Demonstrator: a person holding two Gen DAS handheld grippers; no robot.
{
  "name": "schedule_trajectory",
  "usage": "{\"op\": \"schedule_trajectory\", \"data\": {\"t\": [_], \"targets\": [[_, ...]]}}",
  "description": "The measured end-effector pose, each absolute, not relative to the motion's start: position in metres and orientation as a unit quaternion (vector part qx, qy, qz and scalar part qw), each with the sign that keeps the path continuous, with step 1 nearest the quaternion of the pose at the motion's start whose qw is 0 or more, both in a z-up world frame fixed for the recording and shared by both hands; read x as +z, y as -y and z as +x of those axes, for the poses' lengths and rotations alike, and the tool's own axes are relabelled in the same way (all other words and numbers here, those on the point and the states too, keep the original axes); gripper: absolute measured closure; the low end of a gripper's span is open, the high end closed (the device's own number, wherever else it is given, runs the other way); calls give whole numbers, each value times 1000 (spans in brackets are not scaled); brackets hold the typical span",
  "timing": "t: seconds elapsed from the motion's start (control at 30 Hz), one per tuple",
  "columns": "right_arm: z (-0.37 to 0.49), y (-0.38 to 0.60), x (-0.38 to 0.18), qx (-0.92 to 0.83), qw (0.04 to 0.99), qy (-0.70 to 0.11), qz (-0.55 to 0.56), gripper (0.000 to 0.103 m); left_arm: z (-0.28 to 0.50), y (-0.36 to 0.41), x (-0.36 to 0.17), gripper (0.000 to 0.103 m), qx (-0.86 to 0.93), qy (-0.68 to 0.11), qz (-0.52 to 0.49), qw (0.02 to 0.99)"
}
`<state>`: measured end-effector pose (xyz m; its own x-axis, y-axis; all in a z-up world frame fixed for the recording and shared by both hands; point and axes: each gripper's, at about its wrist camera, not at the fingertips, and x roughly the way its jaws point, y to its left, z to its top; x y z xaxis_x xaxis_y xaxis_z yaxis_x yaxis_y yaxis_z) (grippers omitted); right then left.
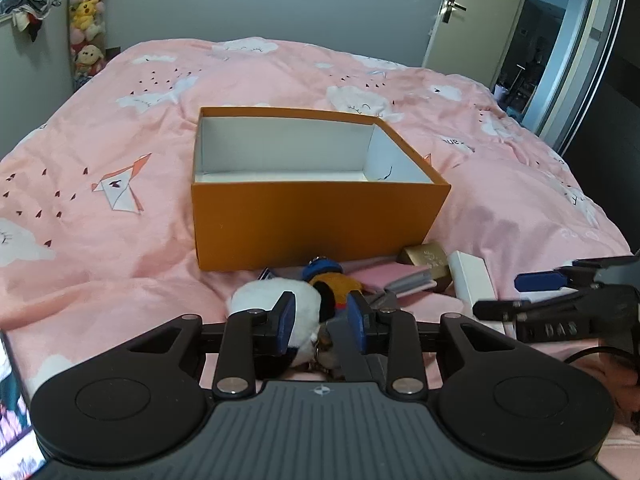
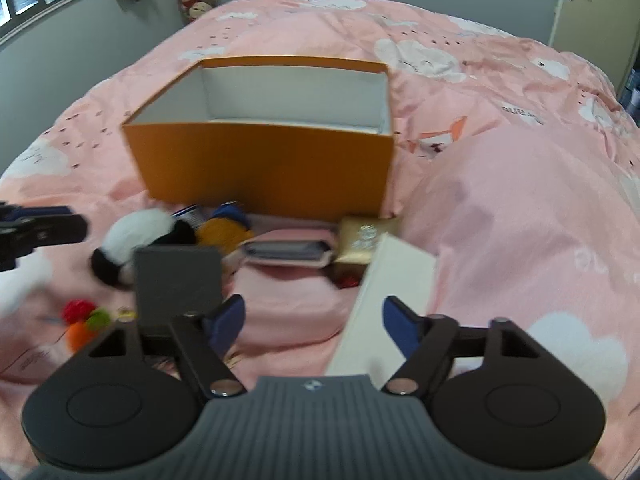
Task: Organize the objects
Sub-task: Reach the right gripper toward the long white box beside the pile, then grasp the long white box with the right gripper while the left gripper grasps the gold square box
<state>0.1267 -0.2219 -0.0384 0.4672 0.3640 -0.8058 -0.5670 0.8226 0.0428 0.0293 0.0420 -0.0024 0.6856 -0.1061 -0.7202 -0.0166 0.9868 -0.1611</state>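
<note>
An open orange box point(image 1: 316, 224) with a white inside stands empty on the pink bed; it also shows in the right wrist view point(image 2: 264, 164). In front of it lie a black-and-white plush point(image 1: 276, 298), an orange and blue plush toy point(image 1: 332, 278), a pink wallet point(image 2: 288, 254), a gold box point(image 2: 362, 242), a white box point(image 2: 390, 300) and a dark grey case point(image 2: 178, 284). My left gripper point(image 1: 322, 320) is partly closed around the black-and-white plush point(image 2: 136, 240). My right gripper point(image 2: 312, 326) is open, low over the bed, its right finger beside the white box.
Small red, orange and green pompoms point(image 2: 82, 316) lie left of the grey case. A raised fold of duvet point(image 2: 520, 220) sits right of the objects. A door point(image 1: 468, 12) and stuffed toys point(image 1: 86, 20) stand at the far wall.
</note>
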Motion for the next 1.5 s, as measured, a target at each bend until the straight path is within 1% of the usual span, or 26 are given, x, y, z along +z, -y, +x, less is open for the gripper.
{"op": "schedule_trajectory", "data": {"t": [0.03, 0.07, 0.17, 0.27, 0.33, 0.43, 0.6, 0.67, 0.7, 0.73, 0.8, 0.87, 0.97, 1.0, 1.07, 1.17, 1.23, 1.27, 1.37, 1.5], "targets": [[135, 223, -40, 269, 848, -441, -118, 44, 34, -40, -2, 69, -32, -396, -76, 914], [142, 225, -41, 263, 848, -445, -118, 46, 38, -39, -3, 69, -39, -398, -75, 914], [163, 235, -50, 242, 845, -464, -107, 46, 55, -28, -6, 69, -64, -407, -71, 908], [177, 247, -66, 225, 832, -501, -77, 46, 71, -15, -13, 69, -91, -420, -67, 900], [181, 255, -77, 222, 819, -526, -52, 46, 81, -6, -18, 69, -104, -431, -63, 894], [178, 258, -86, 222, 810, -541, -36, 46, 92, 8, -25, 69, -124, -444, -54, 886], [169, 241, -96, 206, 812, -537, -96, 44, 105, 25, -35, 69, -145, -461, -38, 875], [174, 236, -105, 197, 808, -543, -112, 44, 107, 32, -37, 69, -149, -466, -32, 872], [176, 236, -110, 192, 807, -547, -116, 46, 109, 34, -38, 69, -152, -468, -28, 870], [179, 237, -113, 187, 806, -550, -115, 54, 110, 36, -40, 69, -154, -471, -24, 868], [183, 244, -112, 185, 805, -556, -96, 56, 112, 37, -41, 69, -156, -475, -21, 866], [186, 253, -103, 189, 806, -556, -70, 65, 117, 38, -41, 69, -157, -475, -22, 865], [191, 265, -86, 193, 812, -549, -47, 70, 131, 41, -40, 69, -156, -475, -37, 865], [195, 270, -80, 193, 817, -542, -38, 70, 136, 43, -41, 64, -154, -477, -40, 864], [201, 277, -66, 190, 833, -518, -31, 73, 149, 49, -43, 50, -149, -481, -45, 863], [216, 287, -53, 198, 842, -502, -10, 73, 169, 58, -53, 45, -140, -498, -64, 853], [223, 291, -59, 201, 839, -506, -11, 73, 182, 64, -61, 41, -133, -514, -84, 843], [225, 292, -65, 202, 835, -511, -15, 73, 187, 66, -64, 39, -129, -520, -89, 840], [232, 296, -88, 218, 809, -545, -18, 73, 203, 74, -76, 37, -111, -540, -96, 829], [252, 303, -91, 240, 778, -581, 8, 73, 221, 80, -92, 35, -97, -569, -120, 808]]}}
